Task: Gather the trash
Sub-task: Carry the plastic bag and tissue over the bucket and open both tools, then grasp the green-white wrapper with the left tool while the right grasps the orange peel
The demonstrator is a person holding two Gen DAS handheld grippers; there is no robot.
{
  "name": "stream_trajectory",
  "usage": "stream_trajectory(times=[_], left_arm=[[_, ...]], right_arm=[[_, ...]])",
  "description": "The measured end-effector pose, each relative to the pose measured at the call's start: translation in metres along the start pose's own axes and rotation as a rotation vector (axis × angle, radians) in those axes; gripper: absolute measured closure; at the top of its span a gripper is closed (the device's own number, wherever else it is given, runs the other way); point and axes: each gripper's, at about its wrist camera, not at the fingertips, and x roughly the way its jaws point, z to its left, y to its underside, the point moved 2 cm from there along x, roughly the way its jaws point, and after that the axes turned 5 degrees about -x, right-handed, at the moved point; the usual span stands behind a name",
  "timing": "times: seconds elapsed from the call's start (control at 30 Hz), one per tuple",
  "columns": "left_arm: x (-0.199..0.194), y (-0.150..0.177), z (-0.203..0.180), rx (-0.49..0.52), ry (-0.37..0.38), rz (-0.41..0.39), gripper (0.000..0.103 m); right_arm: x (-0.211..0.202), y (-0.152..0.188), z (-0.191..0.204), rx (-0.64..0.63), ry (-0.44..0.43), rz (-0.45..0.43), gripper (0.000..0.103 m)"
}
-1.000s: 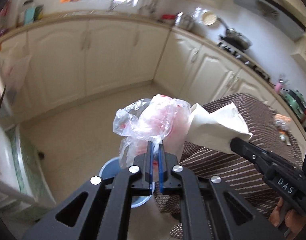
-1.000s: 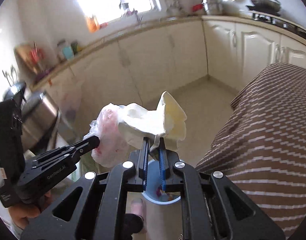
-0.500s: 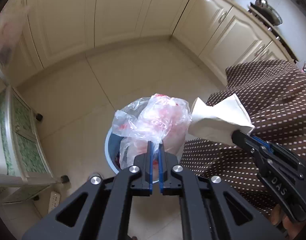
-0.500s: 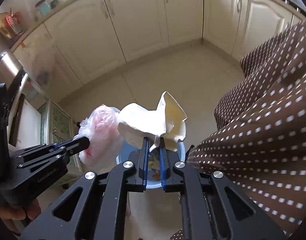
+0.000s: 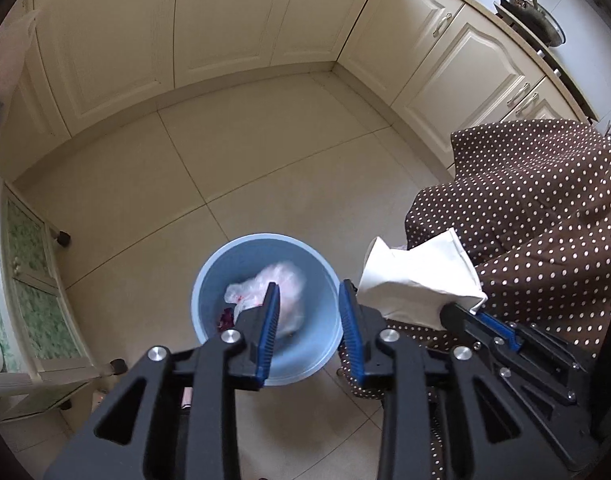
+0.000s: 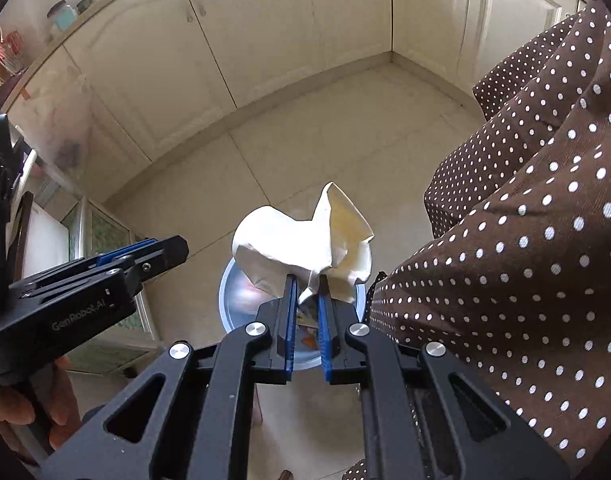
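You are at the dropping step. Your left tool (image 5: pixel 308 302) has just been opening and stands apart with nothing between its blue pads; the crinkly, clear pink-stained plastic bag (image 5: pixel 275 294) lies inside the round blue bin (image 5: pixel 241 256) on the tiled floor. Your right tool (image 6: pixel 305 294) is clamped on the soft, crumpled white paper (image 6: pixel 301 240), which hangs just above the bin, beside the brown dotted cloth (image 6: pixel 525 260). Next, I judge, centre the paper over the bin and part the right tool.

Plastic bag (image 5: pixel 277 292) inside blue bin (image 5: pixel 241 256)
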Motion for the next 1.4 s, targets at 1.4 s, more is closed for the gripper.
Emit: stream_trajectory(times=[1.4], left_arm=[[-0.112, -0.007, -0.044, 0.068, 0.089, -0.173, 0.065]], right_arm=[[-0.1, -0.037, -0.002, -0.073, 0.053, -0.199, 0.069]])
